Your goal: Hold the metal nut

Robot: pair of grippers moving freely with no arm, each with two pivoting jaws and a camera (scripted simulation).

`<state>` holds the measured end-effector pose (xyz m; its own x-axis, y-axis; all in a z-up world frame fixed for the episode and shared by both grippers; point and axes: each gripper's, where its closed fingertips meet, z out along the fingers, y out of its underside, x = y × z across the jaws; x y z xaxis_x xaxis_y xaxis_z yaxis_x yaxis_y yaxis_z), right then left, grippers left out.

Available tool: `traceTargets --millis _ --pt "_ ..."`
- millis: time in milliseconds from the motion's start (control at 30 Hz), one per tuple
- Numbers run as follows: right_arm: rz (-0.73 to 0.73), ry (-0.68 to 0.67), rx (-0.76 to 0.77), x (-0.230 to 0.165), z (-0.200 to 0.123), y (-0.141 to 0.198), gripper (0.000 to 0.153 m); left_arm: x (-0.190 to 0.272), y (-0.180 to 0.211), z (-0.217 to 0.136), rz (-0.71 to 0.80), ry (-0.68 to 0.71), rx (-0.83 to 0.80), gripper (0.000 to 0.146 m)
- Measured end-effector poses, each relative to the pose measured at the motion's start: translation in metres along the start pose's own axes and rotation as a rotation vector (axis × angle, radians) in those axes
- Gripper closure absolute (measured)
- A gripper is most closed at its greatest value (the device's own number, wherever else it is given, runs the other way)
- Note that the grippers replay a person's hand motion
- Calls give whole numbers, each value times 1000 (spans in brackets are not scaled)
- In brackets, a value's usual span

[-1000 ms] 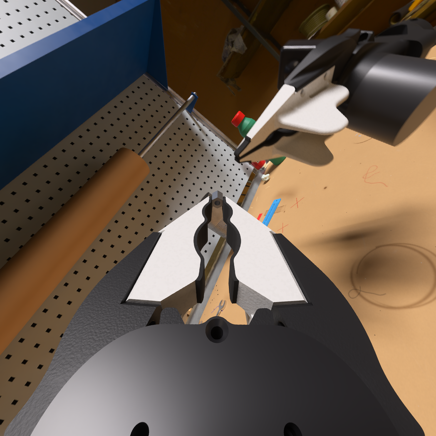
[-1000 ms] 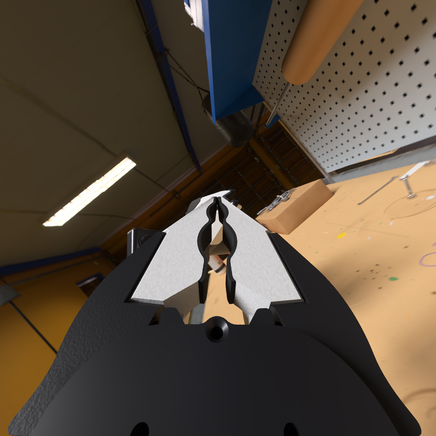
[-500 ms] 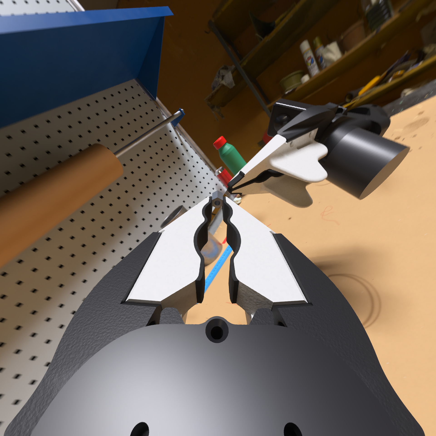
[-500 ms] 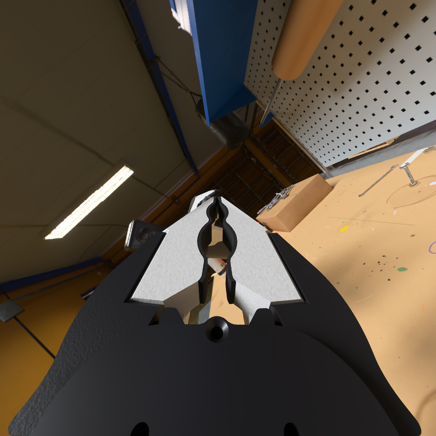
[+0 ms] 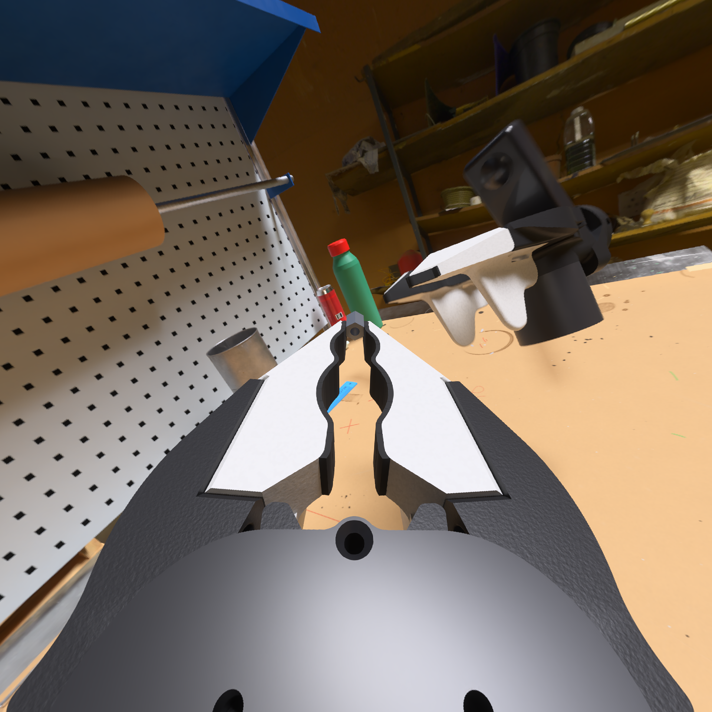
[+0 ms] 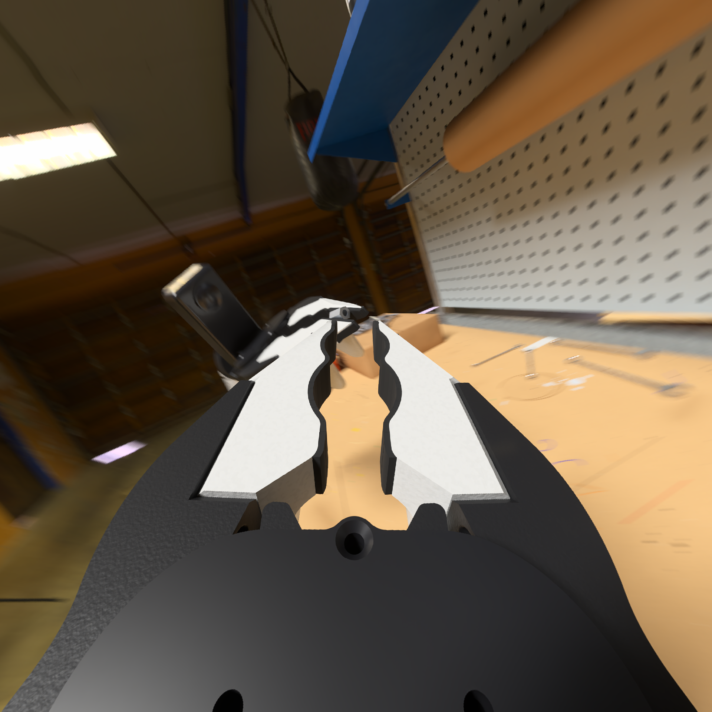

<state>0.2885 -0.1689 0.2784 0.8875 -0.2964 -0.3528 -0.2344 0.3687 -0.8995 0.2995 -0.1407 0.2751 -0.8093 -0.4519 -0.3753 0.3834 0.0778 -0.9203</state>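
Two claws hang above the bench (image 5: 578,443): the left claw (image 5: 355,332) pinches the metal nut (image 5: 355,328) at its fingertips, well clear of the surface, while the right claw (image 6: 353,325) is spread and empty. The holding step looks in hand; next, I'd judge, just steady pressure, no tilting.

Left hand-held gripper (image 5: 355,327): white wavy-edged fingers, black pads, textured dark-grey housing, central screw hole; right hand-held gripper (image 6: 353,325): identical, black housing.
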Motion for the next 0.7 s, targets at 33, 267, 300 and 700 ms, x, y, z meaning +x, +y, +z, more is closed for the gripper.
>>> traceTargets --millis 33,267,300,700 --pt "-106 34 -14 0 -2 -2 134 0 1 0 -15 10 -3 138" --pt "-384 144 -108 0 0 0 139 6 6 3 -34 33 -24 138" --pt "-361 144 -116 2 0 2 141 6 5 3 -33 31 -22 138" --pt "-114 40 -37 0 3 2 151 10 5 5 -14 23 -22 138"
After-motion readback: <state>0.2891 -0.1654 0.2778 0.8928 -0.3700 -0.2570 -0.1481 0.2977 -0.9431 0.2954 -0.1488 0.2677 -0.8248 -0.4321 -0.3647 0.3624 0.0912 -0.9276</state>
